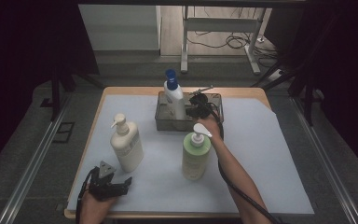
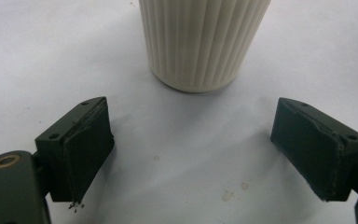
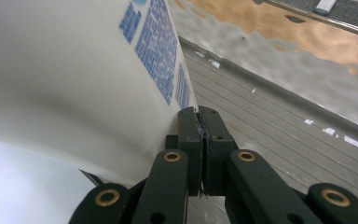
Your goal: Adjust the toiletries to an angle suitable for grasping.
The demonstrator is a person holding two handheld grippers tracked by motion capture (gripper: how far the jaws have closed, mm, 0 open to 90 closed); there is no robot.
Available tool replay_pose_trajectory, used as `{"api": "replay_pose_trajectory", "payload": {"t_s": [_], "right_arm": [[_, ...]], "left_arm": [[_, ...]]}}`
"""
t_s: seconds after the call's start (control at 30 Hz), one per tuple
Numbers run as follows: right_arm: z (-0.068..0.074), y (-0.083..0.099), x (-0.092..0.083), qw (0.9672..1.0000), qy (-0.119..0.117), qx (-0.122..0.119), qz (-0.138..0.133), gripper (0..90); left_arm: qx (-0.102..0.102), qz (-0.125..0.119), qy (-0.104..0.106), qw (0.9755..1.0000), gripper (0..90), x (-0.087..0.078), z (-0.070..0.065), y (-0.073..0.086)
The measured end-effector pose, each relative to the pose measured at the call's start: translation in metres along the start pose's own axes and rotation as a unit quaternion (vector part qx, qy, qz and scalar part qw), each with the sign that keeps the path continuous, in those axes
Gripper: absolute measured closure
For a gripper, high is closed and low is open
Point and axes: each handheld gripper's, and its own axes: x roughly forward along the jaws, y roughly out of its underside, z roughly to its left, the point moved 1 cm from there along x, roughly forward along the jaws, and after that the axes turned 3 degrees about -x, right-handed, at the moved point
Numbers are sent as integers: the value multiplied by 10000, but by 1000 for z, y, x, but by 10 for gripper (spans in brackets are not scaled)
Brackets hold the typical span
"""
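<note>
While its jaws are pressed together on nothing, the right gripper sits beside the white bottle standing in the grey tray. Near the table's front edge, the left gripper rests wide open and empty, facing the cream bottle.

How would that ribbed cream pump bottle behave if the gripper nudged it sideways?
The ribbed cream pump bottle stands tall on a narrow base, so a high push would probably tip it. Its ribs should give some grip. On the smooth white mat a low push might slide it.
</note>
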Motion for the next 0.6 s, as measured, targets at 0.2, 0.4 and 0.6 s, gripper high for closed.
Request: {"api": "replay_pose_trajectory", "payload": {"t_s": [0.2,0.4,0.6], "right_arm": [[2,-2,3,9999,12,-94,55,872],[2,-3,5,9999,17,-109,112,882],[4,-5,8,9996,46,-182,215,883]], "left_arm": [[1,2,5,10000,121,0,0,0],[3,4,6,10000,121,0,0,0],[4,5,6,10000,121,0,0,0]]}}
